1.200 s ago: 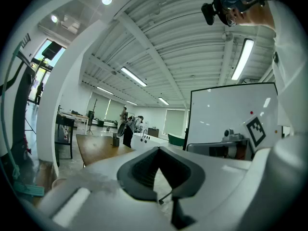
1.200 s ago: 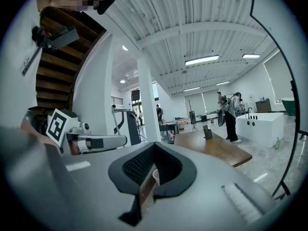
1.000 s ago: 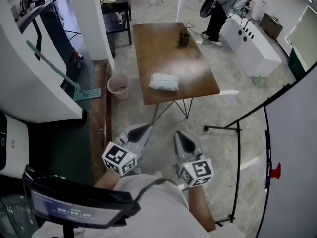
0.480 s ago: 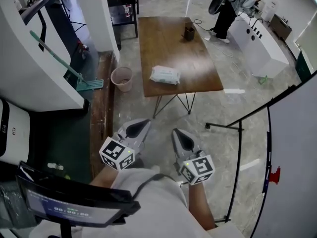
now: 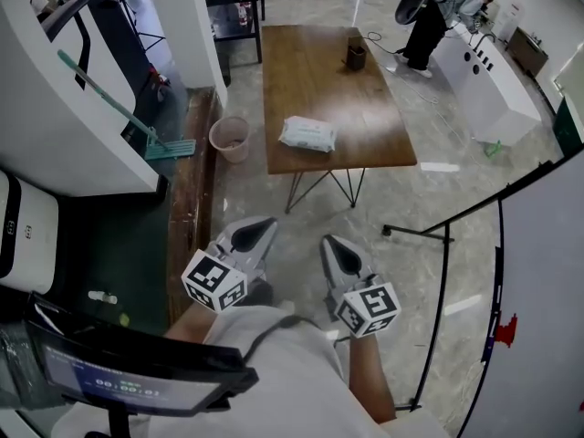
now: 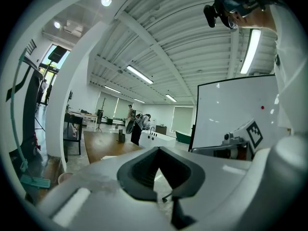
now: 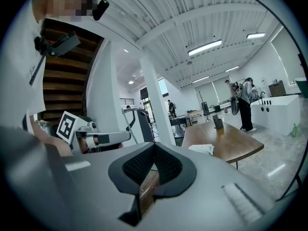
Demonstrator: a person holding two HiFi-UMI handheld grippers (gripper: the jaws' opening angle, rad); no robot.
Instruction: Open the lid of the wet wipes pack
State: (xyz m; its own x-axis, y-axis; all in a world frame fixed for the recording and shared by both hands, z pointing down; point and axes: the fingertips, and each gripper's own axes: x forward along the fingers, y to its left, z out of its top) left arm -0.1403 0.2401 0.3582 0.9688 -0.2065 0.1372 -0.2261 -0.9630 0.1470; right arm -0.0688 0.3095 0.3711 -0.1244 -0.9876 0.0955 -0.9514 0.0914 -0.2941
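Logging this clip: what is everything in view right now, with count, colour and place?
table: one, brown wood, centre floor
wet wipes pack: one, white, table's near end
small container: one, dark, table's far end
bin: one, pink, floor left of table
mop: one, green, against left wall
counter: one, white, right of table
person: one, dark trousers, at the counter
left gripper: one, grey, shut, empty, short of table
right gripper: one, grey, shut, empty, beside it

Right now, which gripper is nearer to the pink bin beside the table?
Left. The left gripper is held short of the pink bin, slightly to its right; the right gripper is farther right, in front of the table's near end.
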